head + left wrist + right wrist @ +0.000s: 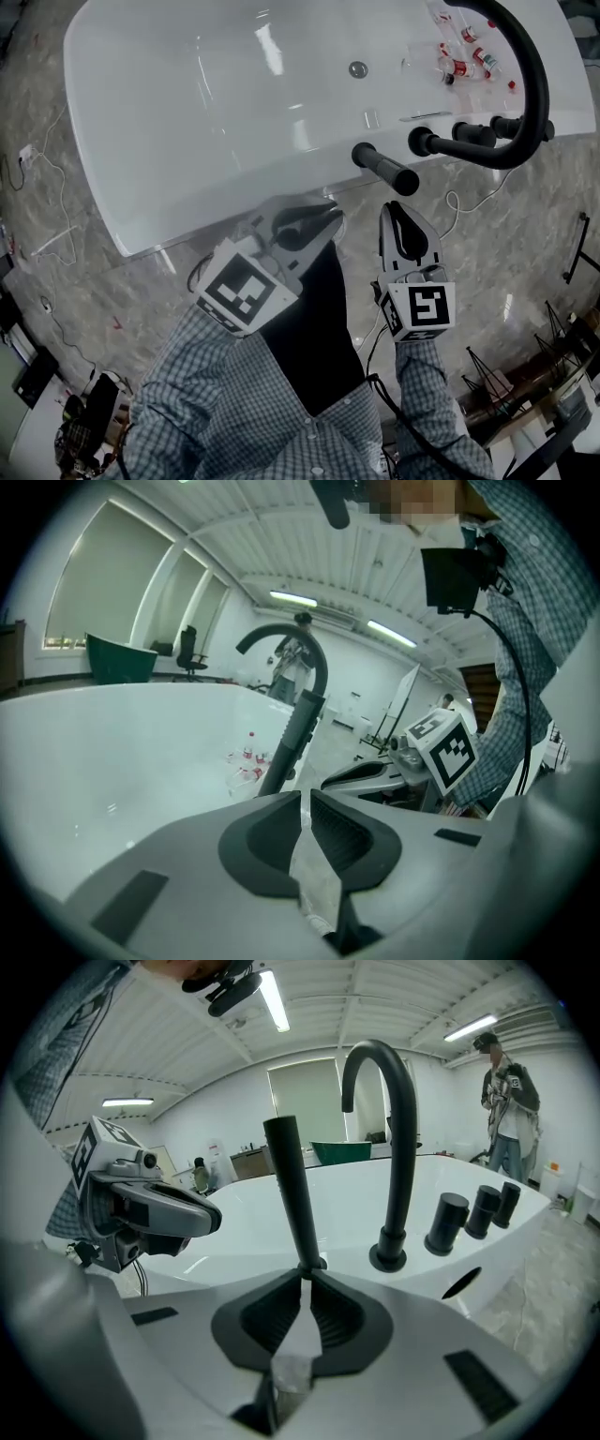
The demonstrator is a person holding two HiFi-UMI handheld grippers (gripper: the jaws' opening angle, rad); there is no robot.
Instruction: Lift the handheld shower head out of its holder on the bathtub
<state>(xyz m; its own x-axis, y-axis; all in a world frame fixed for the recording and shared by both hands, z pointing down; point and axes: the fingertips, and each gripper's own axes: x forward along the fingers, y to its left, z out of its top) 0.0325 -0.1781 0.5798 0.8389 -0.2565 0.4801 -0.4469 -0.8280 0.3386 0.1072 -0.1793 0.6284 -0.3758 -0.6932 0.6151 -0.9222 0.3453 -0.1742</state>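
One slim black shower head [291,1194] stands nearly upright in its holder [312,1263] on the bathtub [112,159] rim, straight ahead of your right gripper [302,1283] and just beyond its tips, apart from them. That gripper's jaws are pressed together with nothing between them, so spread them wide before you reach in; pushed forward as they are, they would only knock the wand. Your left gripper [305,803] is likewise closed and empty, with the wand ahead of it and farther off, so the right looks the better placed for the grasp. Bring the open jaws to either side of the shaft, a little above the holder, and close squarely so the ribbed pads bear on the round body and it cannot roll. Then draw it out along its own line, mostly upward, not sideways, since a tilt would likely bind it in the socket. To the right of your right gripper stand the arched faucet [398,1129] and its knobs [448,1222]; keep your lift clear of that spout. Whether a hose trails below the wand isn't visible, so raise it slowly.
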